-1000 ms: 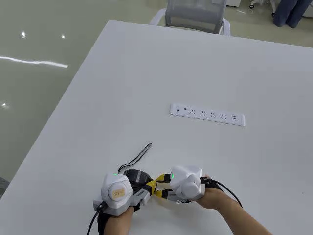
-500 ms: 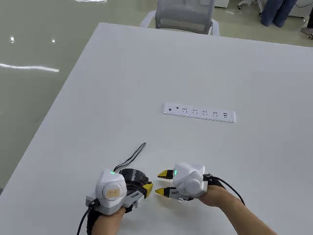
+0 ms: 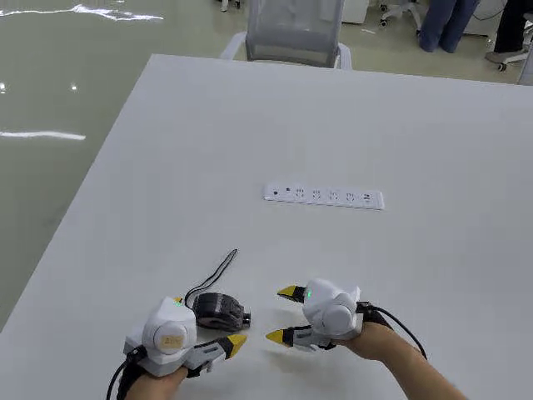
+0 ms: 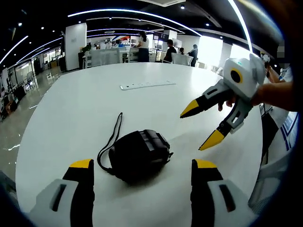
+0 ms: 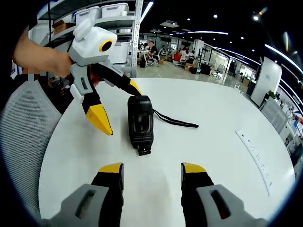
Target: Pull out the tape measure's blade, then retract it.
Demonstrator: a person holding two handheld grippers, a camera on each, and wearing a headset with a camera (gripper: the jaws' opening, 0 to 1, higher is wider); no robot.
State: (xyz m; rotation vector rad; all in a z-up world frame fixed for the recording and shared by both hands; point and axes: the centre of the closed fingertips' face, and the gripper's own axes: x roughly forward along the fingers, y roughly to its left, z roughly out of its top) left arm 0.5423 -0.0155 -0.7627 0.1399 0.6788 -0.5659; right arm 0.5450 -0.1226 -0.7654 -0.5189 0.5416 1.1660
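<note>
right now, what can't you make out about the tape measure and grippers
Blade hook on the tape measure: too small and dark to find, all three views.
Far jaw of the left gripper, head view: hidden by its own body.
Switch state on the power strip, head view: too small.
Tape measure's underside: against the table.

black tape measure (image 3: 219, 311) lies on white table (image 3: 250, 133), blade retracted

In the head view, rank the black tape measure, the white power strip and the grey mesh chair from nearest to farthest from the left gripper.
From the left gripper:
1. Black tape measure, just by its jaws.
2. White power strip, mid-table, ahead.
3. Grey mesh chair, past the white table's far edge.
</note>
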